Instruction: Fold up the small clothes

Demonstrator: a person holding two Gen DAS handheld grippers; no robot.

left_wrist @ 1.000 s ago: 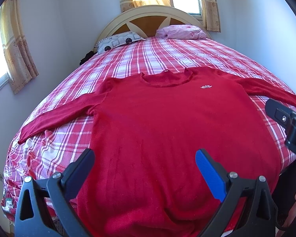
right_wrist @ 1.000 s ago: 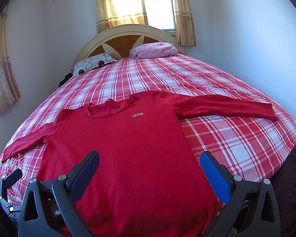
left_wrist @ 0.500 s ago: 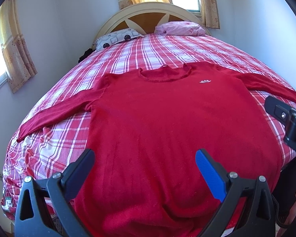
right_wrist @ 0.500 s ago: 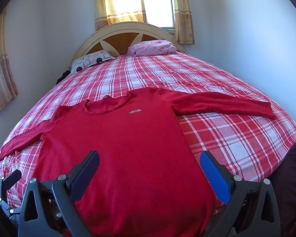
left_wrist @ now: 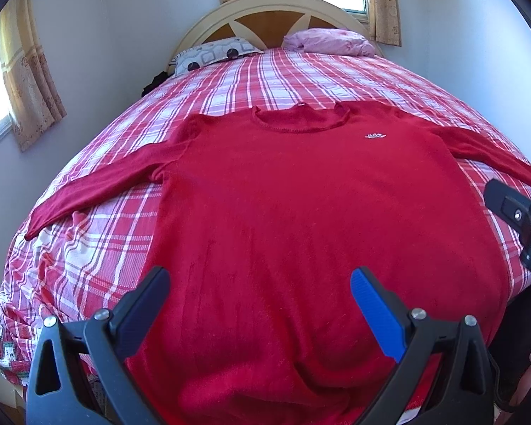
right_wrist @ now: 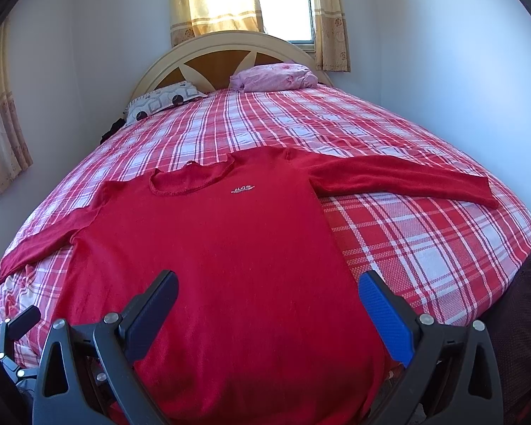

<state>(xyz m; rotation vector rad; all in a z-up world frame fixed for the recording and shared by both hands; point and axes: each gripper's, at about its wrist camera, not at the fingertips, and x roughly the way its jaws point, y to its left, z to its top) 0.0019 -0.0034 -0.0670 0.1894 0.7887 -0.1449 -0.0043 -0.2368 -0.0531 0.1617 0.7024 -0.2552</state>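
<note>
While the red sweater (left_wrist: 301,212) lies flat, sleeves outspread, on the plaid bed (right_wrist: 424,248) (hem nearest us), we hold the left gripper (left_wrist: 258,304) and right gripper (right_wrist: 267,304) wide apart, empty, above its hem.

Bed (right_wrist: 424,248): covered with a red-and-white plaid sheet. Headboard (right_wrist: 223,56): arched, cream frame with wood panels, at the far end. Patterned pillow (right_wrist: 163,101): far left, against the headboard. Pink bundle of cloth (right_wrist: 274,76): far right, beside it. Window (right_wrist: 283,0): behind the headboard, flanked by yellow curtains (right_wrist: 212,0). Second curtain (left_wrist: 28,81): left wall.
</note>
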